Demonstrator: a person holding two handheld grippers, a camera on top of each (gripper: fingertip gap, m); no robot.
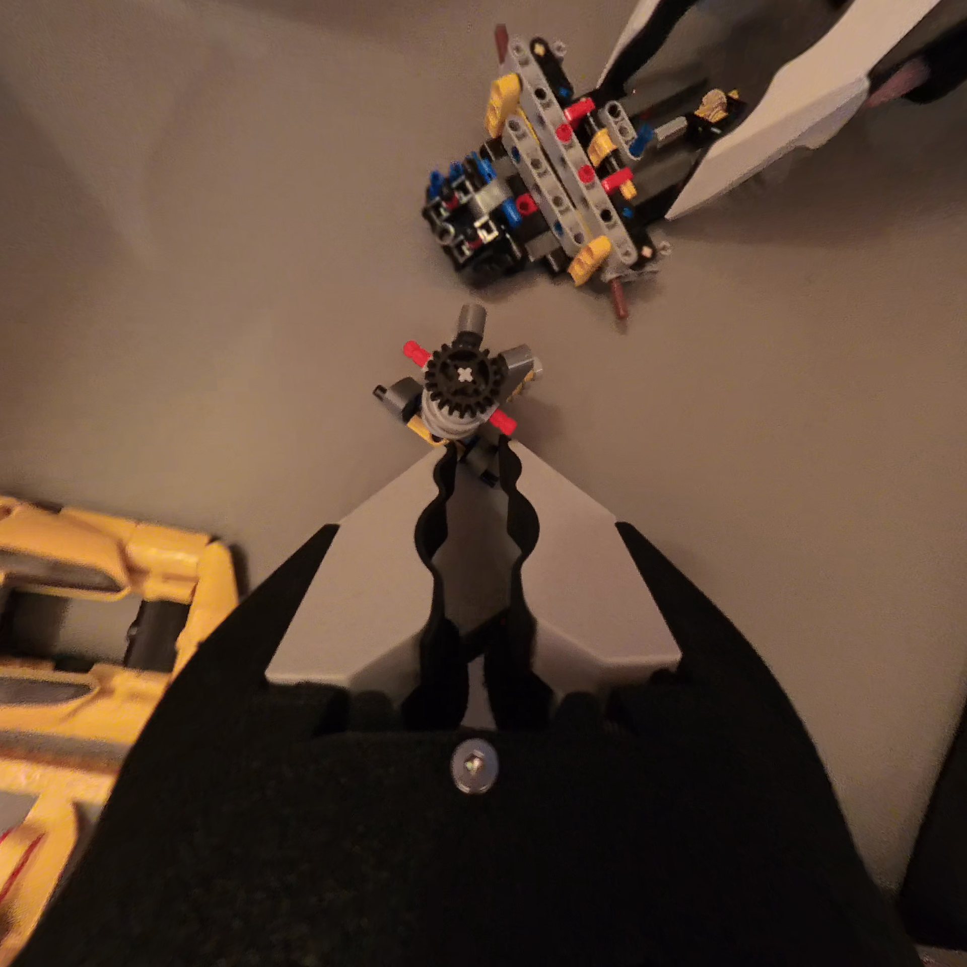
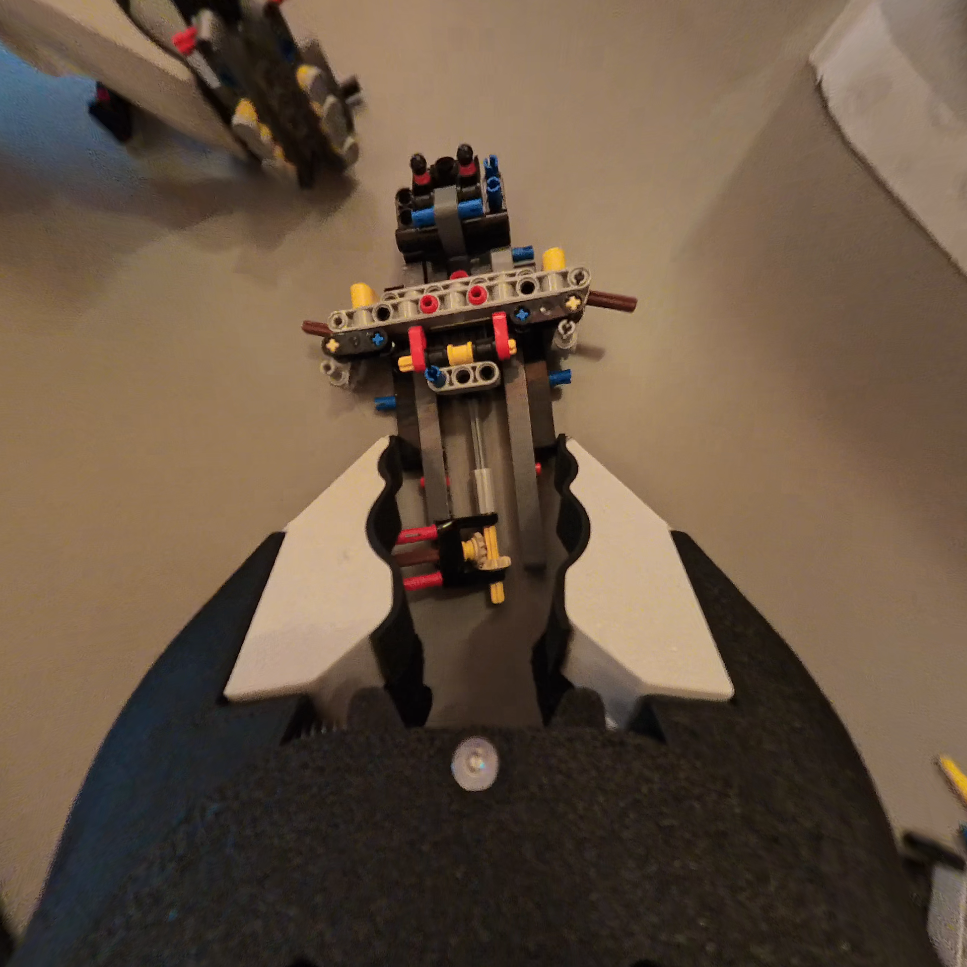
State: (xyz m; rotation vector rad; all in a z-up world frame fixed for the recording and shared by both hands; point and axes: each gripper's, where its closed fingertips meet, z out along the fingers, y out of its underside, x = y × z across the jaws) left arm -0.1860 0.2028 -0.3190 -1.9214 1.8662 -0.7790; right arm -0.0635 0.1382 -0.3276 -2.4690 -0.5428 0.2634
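Left gripper (image 1: 473, 452) clenches a light gear cluster (image 1: 460, 387) by its lower stub. At 1 o'clock, right gripper (image 2: 479, 460) grasps the stiff, pin-jointed chassis (image 2: 460, 335) by its rails above the desk (image 2: 157, 418).

- Dim, warm, brownish light in both views; no glare.
- Soft shadows beneath the brick assembly (image 2: 460, 335), darkest toward 9 o'clock.
- Blurred at 8 o'clock: yellow frame (image 1: 104, 628).
- Smeared at 11 o'clock: left gripper (image 2: 251, 94).
- Strong wide-angle bending near the edges.
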